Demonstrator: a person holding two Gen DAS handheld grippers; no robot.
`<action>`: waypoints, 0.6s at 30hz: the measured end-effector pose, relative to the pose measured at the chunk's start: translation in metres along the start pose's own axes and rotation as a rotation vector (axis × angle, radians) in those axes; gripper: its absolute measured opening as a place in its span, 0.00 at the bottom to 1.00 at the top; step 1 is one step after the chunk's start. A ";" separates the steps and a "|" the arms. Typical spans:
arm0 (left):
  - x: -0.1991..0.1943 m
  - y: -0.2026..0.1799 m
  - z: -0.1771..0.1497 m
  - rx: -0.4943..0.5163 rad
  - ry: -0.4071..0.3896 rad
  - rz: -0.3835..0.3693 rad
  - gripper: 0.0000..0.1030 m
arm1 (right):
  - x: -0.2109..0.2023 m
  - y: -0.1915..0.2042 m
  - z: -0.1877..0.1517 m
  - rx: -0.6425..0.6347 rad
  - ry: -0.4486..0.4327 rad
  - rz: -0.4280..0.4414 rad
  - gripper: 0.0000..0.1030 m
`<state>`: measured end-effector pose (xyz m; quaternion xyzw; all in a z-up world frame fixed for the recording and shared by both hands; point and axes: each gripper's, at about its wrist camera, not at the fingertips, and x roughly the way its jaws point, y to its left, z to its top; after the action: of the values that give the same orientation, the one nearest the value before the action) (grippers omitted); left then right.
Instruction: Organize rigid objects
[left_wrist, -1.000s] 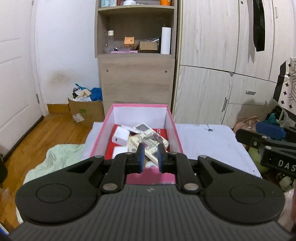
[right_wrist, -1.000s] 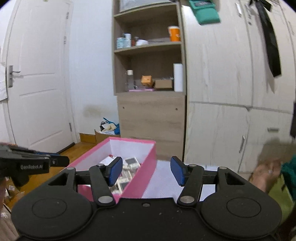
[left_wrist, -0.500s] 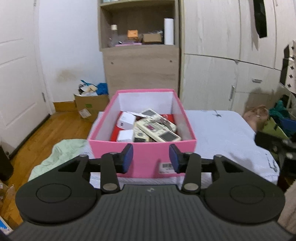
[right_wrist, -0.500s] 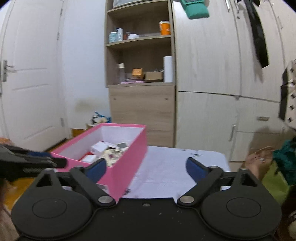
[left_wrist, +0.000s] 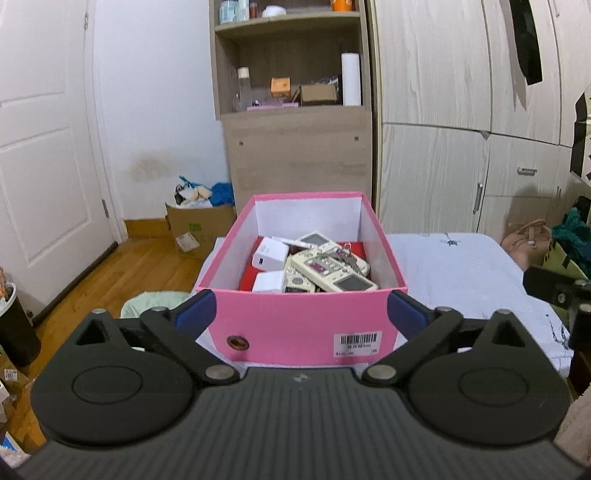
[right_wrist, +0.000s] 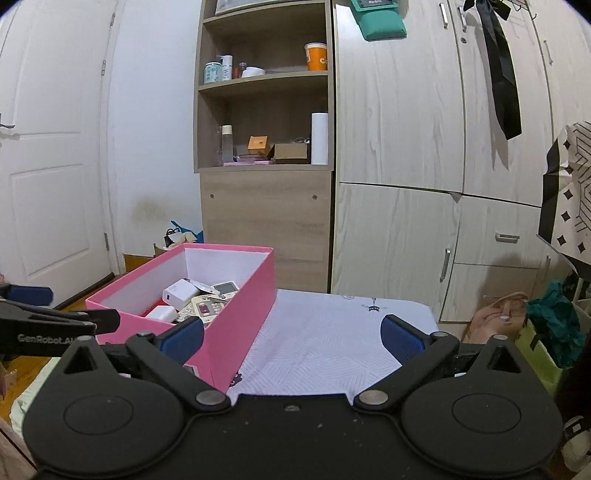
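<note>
**Both grippers spread wide, nothing held; rigid items sit in the pink box**

The wardrobe (right_wrist: 399, 147) and the open shelf unit (right_wrist: 264, 122) fill the back wall, with a white door (left_wrist: 40, 166) to the left. In front of them stands a surface under a white patterned cover (right_wrist: 325, 343). On its left part rests the pink box (left_wrist: 303, 321), lidless, white inside, with a barcode label (left_wrist: 357, 343) on the near wall.

Left gripper (left_wrist: 301, 310): fingers spread wide, one blue pad (left_wrist: 194, 310) at each near corner of the box as seen from its camera, nothing between them. Contact with the box walls cannot be judged.

Right gripper (right_wrist: 291, 338): fingers likewise spread wide and empty, held over the cover just right of the box; its left pad (right_wrist: 183, 338) overlaps the box's near corner in its own view.

Inside the box, piled together: cream remote controls (left_wrist: 328, 271), two white chargers (left_wrist: 269, 253), and a bunch of keys (left_wrist: 345, 254) lying on top of the remotes. A red base shows beneath them
</note>
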<state>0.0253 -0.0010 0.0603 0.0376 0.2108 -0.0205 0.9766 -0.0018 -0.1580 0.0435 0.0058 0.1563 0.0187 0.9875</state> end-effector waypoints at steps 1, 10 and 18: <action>0.000 -0.001 0.000 0.004 -0.002 0.003 0.99 | 0.000 0.000 0.000 0.005 0.001 -0.002 1.00; 0.007 -0.005 -0.006 -0.007 0.050 -0.017 1.00 | 0.001 -0.001 0.000 0.018 0.011 -0.016 1.00; 0.012 -0.009 -0.008 0.023 0.095 -0.015 1.00 | 0.002 0.001 -0.003 0.015 0.014 -0.024 1.00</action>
<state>0.0327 -0.0095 0.0474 0.0480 0.2567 -0.0283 0.9649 -0.0011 -0.1573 0.0402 0.0112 0.1633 0.0059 0.9865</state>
